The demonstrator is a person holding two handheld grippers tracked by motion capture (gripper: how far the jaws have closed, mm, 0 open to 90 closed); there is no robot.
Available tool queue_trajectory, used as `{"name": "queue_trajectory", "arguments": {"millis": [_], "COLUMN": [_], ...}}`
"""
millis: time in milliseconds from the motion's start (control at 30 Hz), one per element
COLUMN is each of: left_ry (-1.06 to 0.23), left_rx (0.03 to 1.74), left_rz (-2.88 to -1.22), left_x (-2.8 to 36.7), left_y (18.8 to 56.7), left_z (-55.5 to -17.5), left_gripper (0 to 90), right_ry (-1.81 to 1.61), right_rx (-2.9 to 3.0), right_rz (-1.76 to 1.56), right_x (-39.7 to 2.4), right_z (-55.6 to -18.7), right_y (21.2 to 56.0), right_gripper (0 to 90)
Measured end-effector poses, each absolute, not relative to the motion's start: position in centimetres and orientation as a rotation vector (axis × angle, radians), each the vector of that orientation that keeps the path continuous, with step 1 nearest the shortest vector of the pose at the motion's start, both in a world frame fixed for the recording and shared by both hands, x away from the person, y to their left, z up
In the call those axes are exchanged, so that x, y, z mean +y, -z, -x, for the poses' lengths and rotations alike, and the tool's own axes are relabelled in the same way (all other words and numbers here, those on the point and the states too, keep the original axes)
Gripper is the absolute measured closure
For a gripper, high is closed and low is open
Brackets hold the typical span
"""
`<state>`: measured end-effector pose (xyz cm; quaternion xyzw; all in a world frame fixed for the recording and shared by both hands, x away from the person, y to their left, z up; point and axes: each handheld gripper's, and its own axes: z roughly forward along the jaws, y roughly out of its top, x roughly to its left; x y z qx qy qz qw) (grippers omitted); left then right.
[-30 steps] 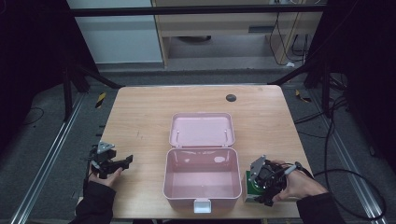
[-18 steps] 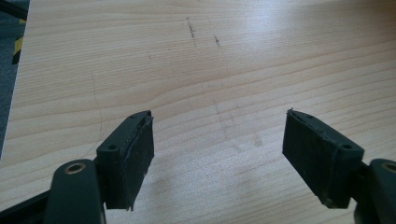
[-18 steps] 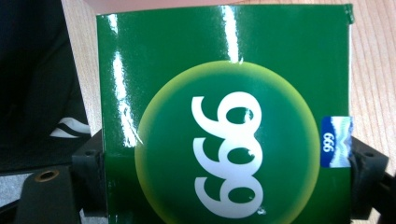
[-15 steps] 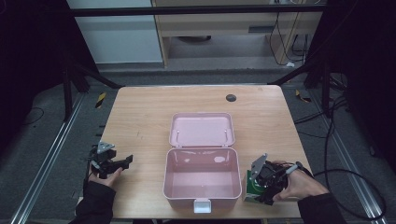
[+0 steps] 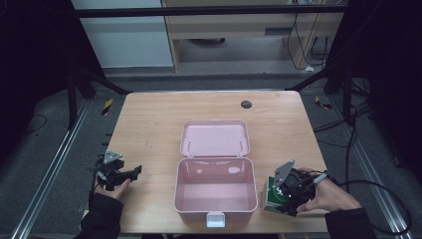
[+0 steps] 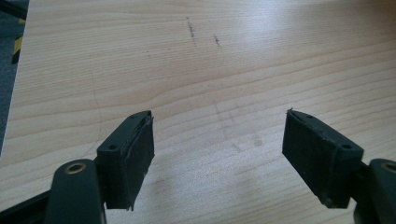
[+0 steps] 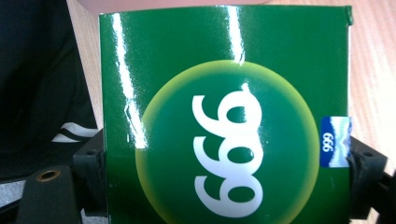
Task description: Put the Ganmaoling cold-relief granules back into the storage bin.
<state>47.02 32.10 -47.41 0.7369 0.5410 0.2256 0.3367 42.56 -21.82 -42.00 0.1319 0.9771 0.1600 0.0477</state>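
Gripping the green box (image 7: 224, 116), your right gripper (image 5: 290, 191) has just clamped it; lift level into the pink case (image 5: 216, 189); left gripper (image 6: 219, 158) gapes empty.

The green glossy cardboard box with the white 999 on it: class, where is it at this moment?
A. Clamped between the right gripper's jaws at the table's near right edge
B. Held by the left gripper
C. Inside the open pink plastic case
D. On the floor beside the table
A: the right gripper has its black jaws pressed on both sides of the green glossy cardboard box, right of the open pink plastic case.
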Motion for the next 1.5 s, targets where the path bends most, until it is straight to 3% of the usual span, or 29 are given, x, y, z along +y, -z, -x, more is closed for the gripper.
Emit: {"name": "queue_trajectory", "arguments": {"millis": [1500], "left_ry": [-0.584], "left_rx": [1.411], "left_rz": [-1.925], "left_x": [32.1], "left_y": [47.4], "left_z": [-47.0], "left_gripper": [24.3], "right_ry": [-0.548], "right_rx": [2.883], "right_rz": [-0.35], "right_x": [-21.3], "right_z": [-42.0], "right_y": [32.7], "right_gripper": [16.3]}}
